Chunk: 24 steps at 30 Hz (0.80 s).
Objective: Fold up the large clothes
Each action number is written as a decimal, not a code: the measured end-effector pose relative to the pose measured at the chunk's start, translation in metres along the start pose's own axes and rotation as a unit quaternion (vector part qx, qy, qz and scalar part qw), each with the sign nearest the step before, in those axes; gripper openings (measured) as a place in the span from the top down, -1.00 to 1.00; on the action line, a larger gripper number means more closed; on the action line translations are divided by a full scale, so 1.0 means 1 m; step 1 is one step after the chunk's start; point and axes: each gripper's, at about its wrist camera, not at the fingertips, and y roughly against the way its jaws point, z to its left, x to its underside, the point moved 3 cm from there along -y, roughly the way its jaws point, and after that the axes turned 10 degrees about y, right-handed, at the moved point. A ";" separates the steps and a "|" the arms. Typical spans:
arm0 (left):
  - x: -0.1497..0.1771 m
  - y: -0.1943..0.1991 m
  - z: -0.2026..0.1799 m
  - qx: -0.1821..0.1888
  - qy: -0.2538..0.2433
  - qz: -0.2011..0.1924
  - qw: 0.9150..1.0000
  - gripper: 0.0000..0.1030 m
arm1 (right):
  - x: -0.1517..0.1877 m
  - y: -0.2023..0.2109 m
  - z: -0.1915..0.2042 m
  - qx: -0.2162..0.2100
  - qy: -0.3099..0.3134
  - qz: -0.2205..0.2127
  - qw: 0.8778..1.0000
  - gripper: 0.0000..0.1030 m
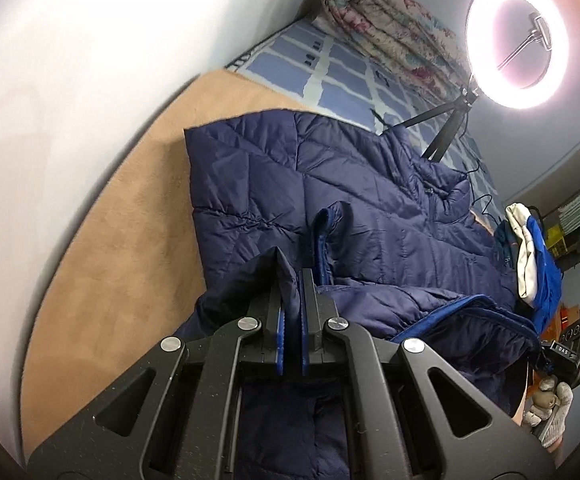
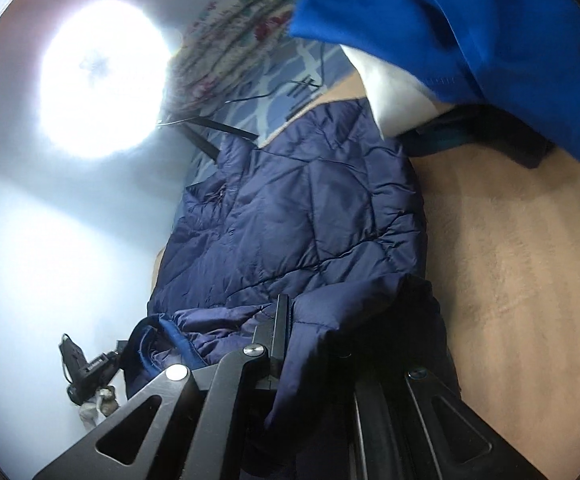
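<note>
A navy quilted puffer jacket [image 1: 329,184] with blue lining lies spread on the tan surface [image 1: 102,264]; it also shows in the right wrist view [image 2: 305,216]. My left gripper [image 1: 293,276] is shut on a fold of the jacket's edge, fabric pinched between the blue pads. My right gripper [image 2: 309,320] is shut on another part of the jacket's edge; fabric drapes over it and hides the right finger. The right gripper and gloved hand also appear in the left wrist view [image 1: 561,356].
A ring light on a tripod [image 1: 517,40] stands at the far side. A floral rolled quilt [image 1: 389,28] lies on a blue checked sheet [image 1: 341,72]. A pile of blue and white clothes [image 2: 469,40] sits beside the jacket. A wall [image 1: 70,60] runs along the left.
</note>
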 end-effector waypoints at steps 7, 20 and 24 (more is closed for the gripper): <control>-0.011 -0.004 0.010 0.030 0.036 0.002 0.999 -0.12 | -0.004 0.005 -0.017 -0.050 -0.048 -0.011 0.998 -0.08; -0.033 0.017 0.031 0.040 -0.023 0.002 0.999 -0.30 | -0.014 0.048 -0.012 0.036 0.110 -0.045 0.992 -0.41; -0.024 -0.003 0.021 0.021 -0.057 0.019 0.998 -0.30 | -0.019 0.023 -0.014 0.042 0.117 -0.027 0.992 -0.41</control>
